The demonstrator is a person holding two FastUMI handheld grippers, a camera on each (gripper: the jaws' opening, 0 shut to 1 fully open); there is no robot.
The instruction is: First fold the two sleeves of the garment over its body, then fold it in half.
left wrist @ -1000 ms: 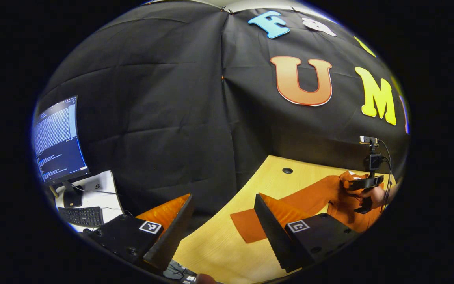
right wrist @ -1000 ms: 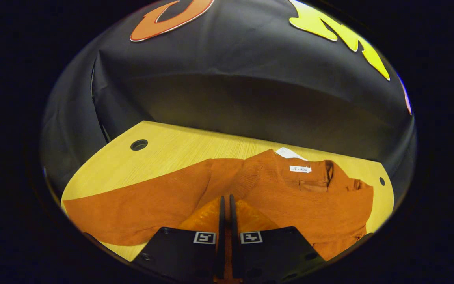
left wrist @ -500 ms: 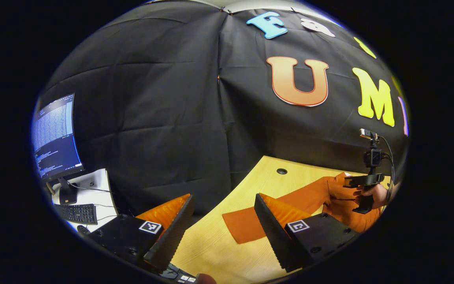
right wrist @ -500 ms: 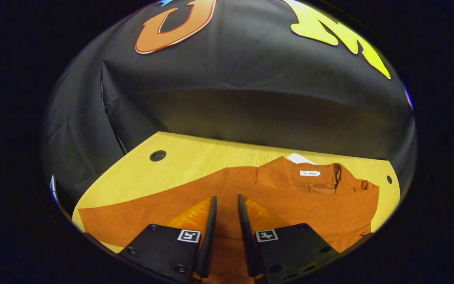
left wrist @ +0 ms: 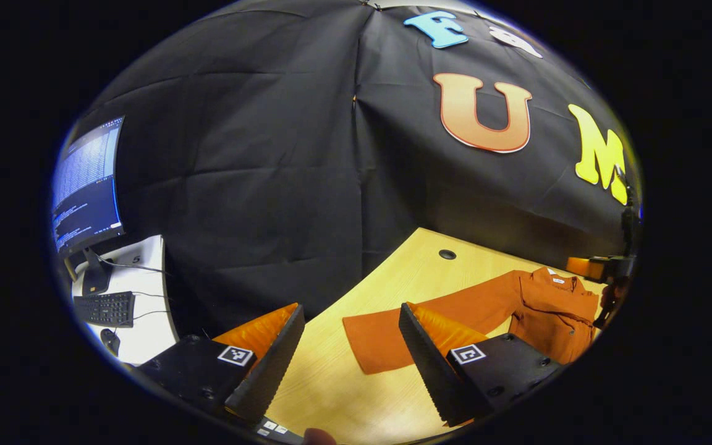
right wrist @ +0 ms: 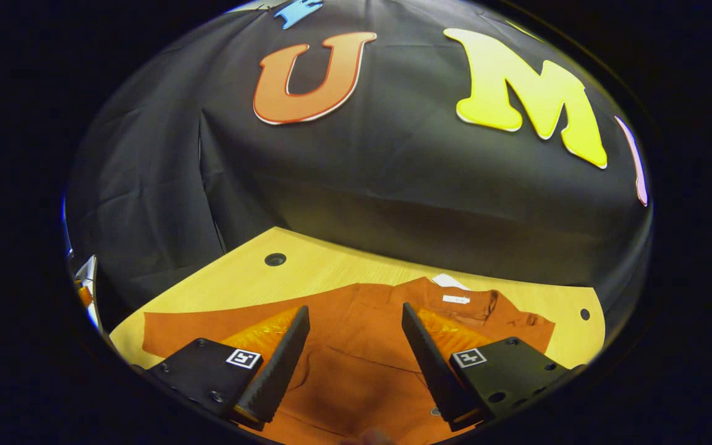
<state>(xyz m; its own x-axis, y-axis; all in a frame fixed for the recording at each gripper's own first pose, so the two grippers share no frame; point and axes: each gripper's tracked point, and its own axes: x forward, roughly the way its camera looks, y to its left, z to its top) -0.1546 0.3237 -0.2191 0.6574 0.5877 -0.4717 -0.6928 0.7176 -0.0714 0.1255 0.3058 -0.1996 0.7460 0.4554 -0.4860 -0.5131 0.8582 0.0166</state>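
An orange long-sleeved garment (right wrist: 356, 358) lies flat on the wooden table (right wrist: 306, 266), collar and white tag toward the back. One sleeve (left wrist: 430, 315) stretches out straight to the side, its cuff near the table's edge. My left gripper (left wrist: 350, 355) is open above the table, just short of that cuff, with nothing between its fingers. My right gripper (right wrist: 353, 358) hangs open over the garment's body, holding nothing. In the left gripper view the right gripper (left wrist: 603, 272) appears at the far right, held by a hand above the garment.
The table has round cable holes (left wrist: 447, 254) (right wrist: 584, 314) near its back corners. Black cloth walls close in behind it. To the left stands a white side desk with a monitor (left wrist: 87, 185) and a keyboard (left wrist: 105, 308).
My right gripper opened, letting go of the garment, and rose away from it. The left gripper shifted slightly, and the sleeve cuff now sits closer to its fingers.
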